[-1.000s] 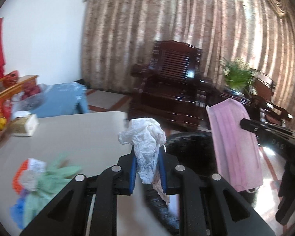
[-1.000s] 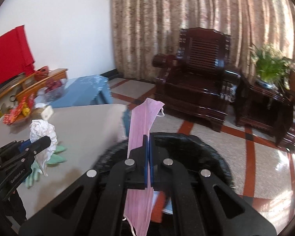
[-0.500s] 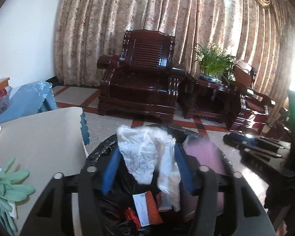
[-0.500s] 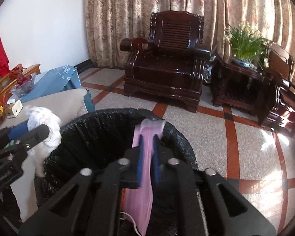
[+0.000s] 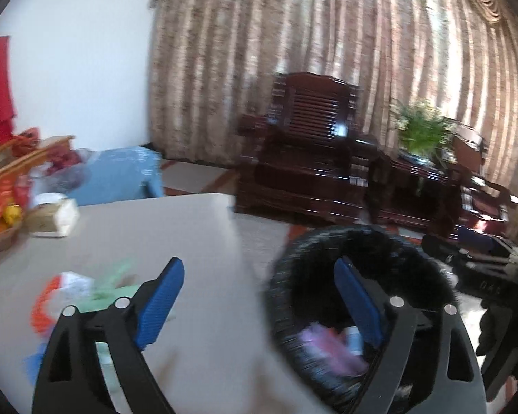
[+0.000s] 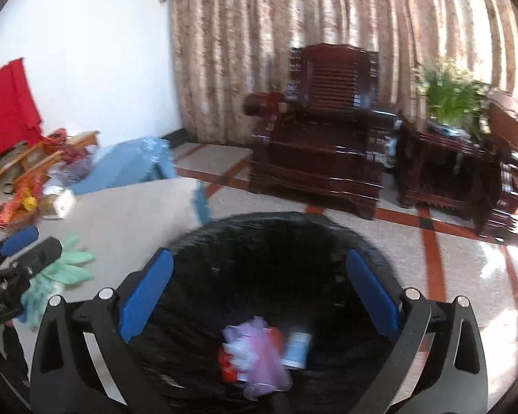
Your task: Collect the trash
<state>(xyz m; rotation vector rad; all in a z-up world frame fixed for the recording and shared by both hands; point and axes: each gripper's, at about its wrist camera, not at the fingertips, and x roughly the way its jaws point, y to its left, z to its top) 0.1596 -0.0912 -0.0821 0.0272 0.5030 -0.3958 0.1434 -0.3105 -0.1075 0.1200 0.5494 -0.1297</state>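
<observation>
A bin lined with a black bag [image 6: 276, 241] stands on the floor beside the table; it also shows in the left wrist view [image 5: 328, 252]. The pink face mask [image 6: 259, 355] lies inside it among other trash, also seen in the left wrist view [image 5: 328, 352]. My left gripper [image 5: 259, 276] is open and empty, over the table edge and bin rim. My right gripper [image 6: 259, 269] is open and empty above the bin. Green gloves [image 6: 62, 269] and an orange-and-white wrapper [image 5: 55, 289] lie on the table.
The beige table [image 5: 155, 241] holds a tissue box [image 5: 51, 217] and a fruit basket [image 5: 0, 220] at its far left. A dark wooden armchair [image 6: 328, 131], a side table with a plant [image 6: 448, 120] and a blue stool [image 6: 131, 169] stand behind.
Both grippers opened wide. The white crumpled tissue and the pink mask dropped into the bin. The left gripper swung left toward the table; the right one lifted a little.
</observation>
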